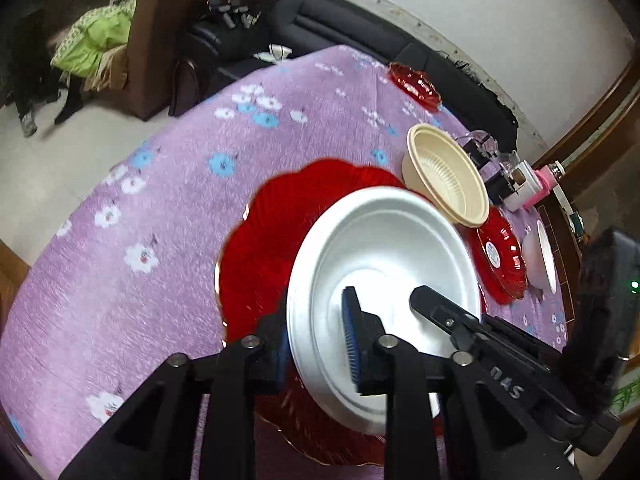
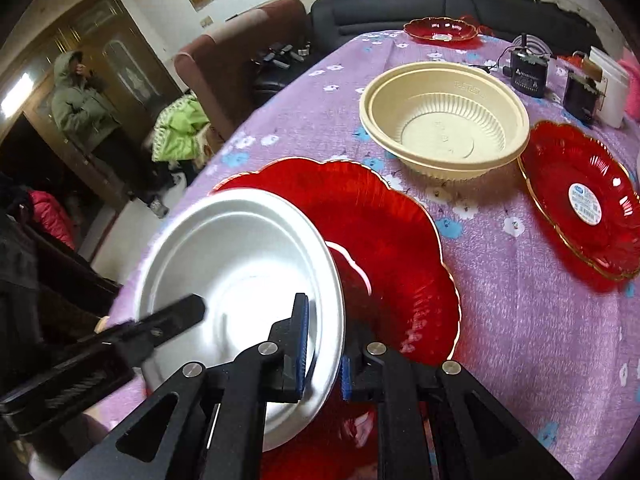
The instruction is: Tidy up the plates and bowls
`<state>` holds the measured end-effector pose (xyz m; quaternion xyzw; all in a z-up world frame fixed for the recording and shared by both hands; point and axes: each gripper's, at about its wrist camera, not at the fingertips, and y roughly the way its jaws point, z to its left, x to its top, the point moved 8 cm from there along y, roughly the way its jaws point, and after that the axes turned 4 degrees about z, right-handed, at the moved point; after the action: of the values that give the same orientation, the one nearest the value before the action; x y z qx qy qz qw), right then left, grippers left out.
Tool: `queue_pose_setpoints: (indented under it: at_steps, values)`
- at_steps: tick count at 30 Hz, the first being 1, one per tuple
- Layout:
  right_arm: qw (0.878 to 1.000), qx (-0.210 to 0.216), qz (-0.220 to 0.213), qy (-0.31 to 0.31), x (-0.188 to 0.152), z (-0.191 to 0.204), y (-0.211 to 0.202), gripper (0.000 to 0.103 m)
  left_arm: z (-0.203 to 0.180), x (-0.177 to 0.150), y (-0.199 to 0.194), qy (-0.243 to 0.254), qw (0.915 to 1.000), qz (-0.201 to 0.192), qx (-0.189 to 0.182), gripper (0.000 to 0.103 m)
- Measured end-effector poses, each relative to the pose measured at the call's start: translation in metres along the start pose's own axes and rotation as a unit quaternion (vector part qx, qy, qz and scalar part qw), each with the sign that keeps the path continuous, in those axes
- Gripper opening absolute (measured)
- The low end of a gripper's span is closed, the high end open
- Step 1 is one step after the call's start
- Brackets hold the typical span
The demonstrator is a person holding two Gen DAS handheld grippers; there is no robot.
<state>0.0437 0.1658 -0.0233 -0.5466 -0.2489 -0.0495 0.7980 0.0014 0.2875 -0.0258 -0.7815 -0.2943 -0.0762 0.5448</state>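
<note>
Gripped at opposite rims by left hand-held gripper and right hand-held gripper, jaws pinching each edge: shallow white foam bowl, tilted over large scalloped red plastic plate on table, probably for steady two-sided stacking. Empty, like ribbed cream plastic bowl nearby.

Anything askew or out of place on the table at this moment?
The white bowl is tilted, not flat: both tools, left and right, grip opposite sides of its rim above the large red plate. A cream bowl leans on another red plate's edge. Nothing spilled or broken.
</note>
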Motion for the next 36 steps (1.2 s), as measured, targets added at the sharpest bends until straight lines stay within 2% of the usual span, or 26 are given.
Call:
queue_pose_setpoints:
  at_steps: [4,8,10,15,17,23,30,36]
  values:
    - [1.000,-0.030,-0.002,-0.011,0.004,-0.005,0.006,0.014,0.002,0.006,-0.024,-0.001,0.9991,-0.042,0.002,0.053]
    - [0.999,-0.030,-0.012,-0.009,0.005,-0.008,0.003,0.016,0.003,0.010,-0.053,-0.009,0.9962,-0.087,0.003,0.064]
    - [0.999,-0.031,-0.029,-0.003,0.006,-0.010,-0.006,0.019,0.003,0.009,-0.067,-0.017,0.9944,-0.104,0.004,0.073]
    - [0.997,-0.022,-0.075,0.003,0.003,-0.014,-0.040,0.043,-0.009,-0.001,-0.084,-0.026,0.9930,-0.115,0.002,0.077]
    - [0.995,-0.021,-0.096,0.008,-0.001,-0.020,-0.060,0.045,-0.019,-0.007,-0.085,-0.018,0.9933,-0.114,0.003,0.078]
    - [0.991,-0.028,-0.130,0.029,-0.024,-0.050,-0.104,0.058,-0.068,-0.037,-0.077,0.028,0.9956,-0.090,0.001,0.078]
    - [0.986,-0.044,-0.132,0.088,-0.071,-0.119,-0.135,0.058,-0.128,-0.087,-0.046,0.093,0.9954,-0.018,-0.010,0.078]
    - [0.973,-0.085,-0.142,0.159,-0.114,-0.198,-0.171,0.058,-0.170,-0.123,-0.014,0.135,0.9899,0.038,-0.023,0.078]
